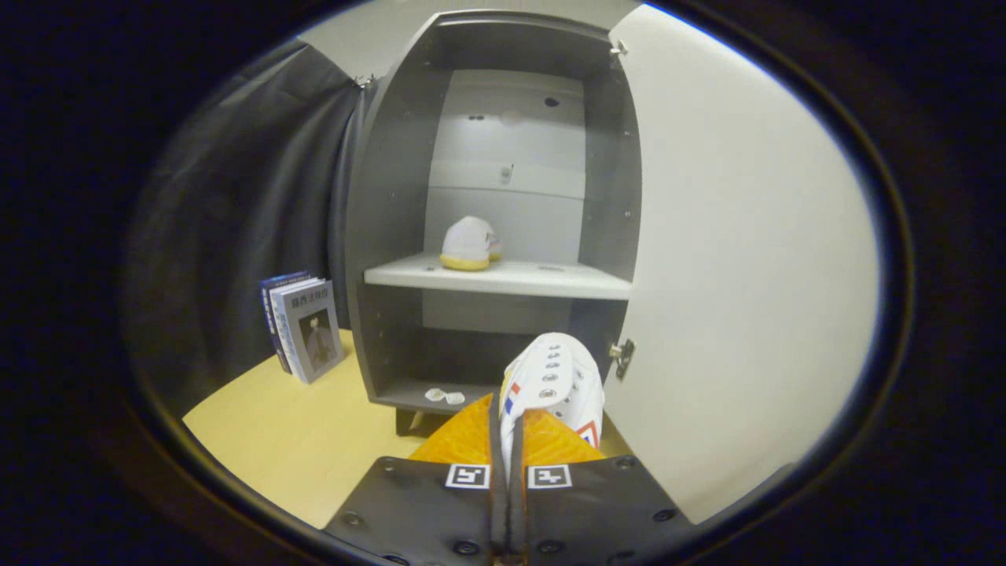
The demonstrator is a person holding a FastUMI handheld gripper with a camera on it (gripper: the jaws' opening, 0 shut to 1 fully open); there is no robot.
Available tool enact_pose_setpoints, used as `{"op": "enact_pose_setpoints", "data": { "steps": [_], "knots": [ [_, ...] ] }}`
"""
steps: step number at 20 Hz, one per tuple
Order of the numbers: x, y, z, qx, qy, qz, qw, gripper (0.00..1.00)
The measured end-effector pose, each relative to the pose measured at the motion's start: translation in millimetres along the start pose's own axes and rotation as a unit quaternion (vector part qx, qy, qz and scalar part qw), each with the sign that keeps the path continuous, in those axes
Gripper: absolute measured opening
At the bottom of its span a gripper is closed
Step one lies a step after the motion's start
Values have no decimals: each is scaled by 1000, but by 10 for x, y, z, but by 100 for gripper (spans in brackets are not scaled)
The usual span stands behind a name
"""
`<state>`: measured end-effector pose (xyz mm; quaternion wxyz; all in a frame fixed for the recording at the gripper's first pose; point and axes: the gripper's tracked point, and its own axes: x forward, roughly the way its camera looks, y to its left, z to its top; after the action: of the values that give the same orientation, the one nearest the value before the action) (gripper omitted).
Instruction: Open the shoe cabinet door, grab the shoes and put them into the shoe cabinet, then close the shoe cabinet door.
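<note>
Low in the frame, gripper clamped on a white shoe (laces up), open cabinet beyond, second shoe on its shelf.

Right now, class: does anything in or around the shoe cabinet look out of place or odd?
Little stands out. A small white packet lies loose on the cabinet's bottom shelf. One shoe sits on the middle shelf; the fingers pinch the other shoe.

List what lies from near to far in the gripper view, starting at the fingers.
Gripper shut on white lace-up shoe → small white packets on the grey cabinet's bottom shelf → second white shoe with yellow sole on the white middle shelf → cabinet's back panel.
</note>
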<state>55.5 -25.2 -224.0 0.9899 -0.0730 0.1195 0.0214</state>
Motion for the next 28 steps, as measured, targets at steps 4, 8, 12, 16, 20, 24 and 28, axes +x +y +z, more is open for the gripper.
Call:
{"op": "enact_pose_setpoints", "data": {
  "steps": [4, 8, 12, 16, 20, 24, 28],
  "knots": [
    [40, 14, 658, -13, -41, -8, 999, 3],
    [199, 75, 1296, -24, -86, -12, 996, 3],
    [458, 147, 1778, -37, -119, -7, 992, 3],
    [969, 134, 1989, -52, -117, 6, 992, 3],
    [1547, 129, 2021, -65, -93, 18, 993, 3],
    [2156, 81, 1831, -75, -52, 29, 995, 3],
    [2591, -11, 1665, -70, -22, 32, 997, 4]
  ]
}}
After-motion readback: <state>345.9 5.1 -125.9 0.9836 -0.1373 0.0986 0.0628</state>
